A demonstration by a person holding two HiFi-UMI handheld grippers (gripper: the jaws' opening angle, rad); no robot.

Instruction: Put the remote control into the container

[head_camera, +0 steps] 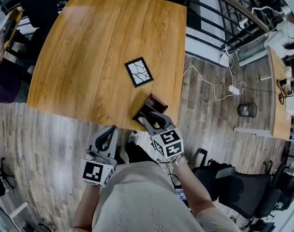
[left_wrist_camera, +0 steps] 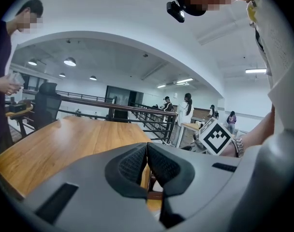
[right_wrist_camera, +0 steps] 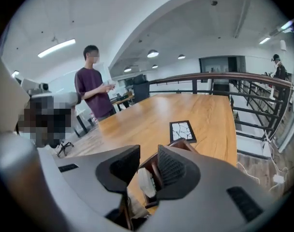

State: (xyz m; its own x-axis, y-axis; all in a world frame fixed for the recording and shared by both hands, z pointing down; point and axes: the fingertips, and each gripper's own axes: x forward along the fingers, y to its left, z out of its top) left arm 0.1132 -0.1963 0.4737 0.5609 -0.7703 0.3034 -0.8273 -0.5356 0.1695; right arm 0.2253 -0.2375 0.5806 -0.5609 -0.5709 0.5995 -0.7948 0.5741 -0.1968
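A dark brown wooden container (head_camera: 152, 103) stands at the table's near edge, right of centre. My right gripper (head_camera: 153, 119) hangs just over its near end, jaws open. In the right gripper view a pale, whitish object (right_wrist_camera: 145, 183), apparently the remote control, lies inside the container (right_wrist_camera: 184, 145), showing in the gap of the right gripper (right_wrist_camera: 148, 161); the jaws do not touch it. My left gripper (head_camera: 108, 133) is off the table, in front of its near edge, shut with nothing between its pads (left_wrist_camera: 132, 164).
A black-framed tile with a white crack pattern (head_camera: 139, 72) lies on the wooden table (head_camera: 89, 57) beyond the container. A person (right_wrist_camera: 94, 83) stands past the far left side. Metal railing (head_camera: 219, 13) runs to the right; cables (head_camera: 210, 83), a bin (head_camera: 246, 109) and an office chair (head_camera: 243, 190) sit on the floor.
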